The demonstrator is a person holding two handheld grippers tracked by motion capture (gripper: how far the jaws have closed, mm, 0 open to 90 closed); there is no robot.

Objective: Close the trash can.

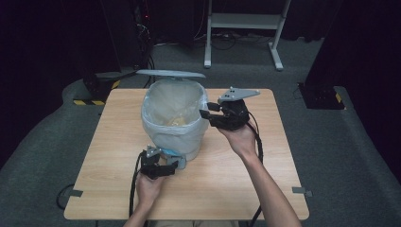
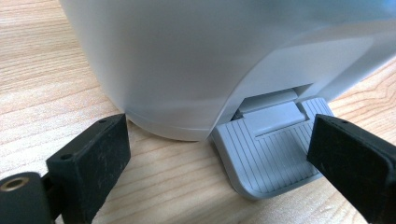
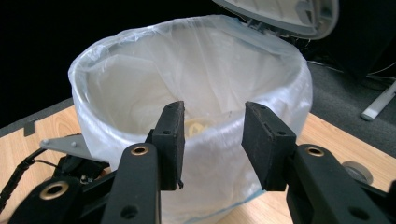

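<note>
Bin (image 1: 174, 124) mid-table (image 1: 94, 179), pedal (image 2: 266, 149) before it, perhaps scraps (image 3: 198, 126) inside.

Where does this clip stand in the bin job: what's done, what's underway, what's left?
Done: the bin stands lined with a plastic bag, its lid is raised, and something pale lies inside. In hand: the left gripper sits at the grey pedal, jaws open around it; the right gripper hovers open and empty at the rim. Left: likely withdrawing and letting the lid close.

Grey carpet floor (image 1: 331, 156), dark walls, a white stand's legs (image 1: 276, 52) behind the wooden table (image 1: 227, 189).
</note>
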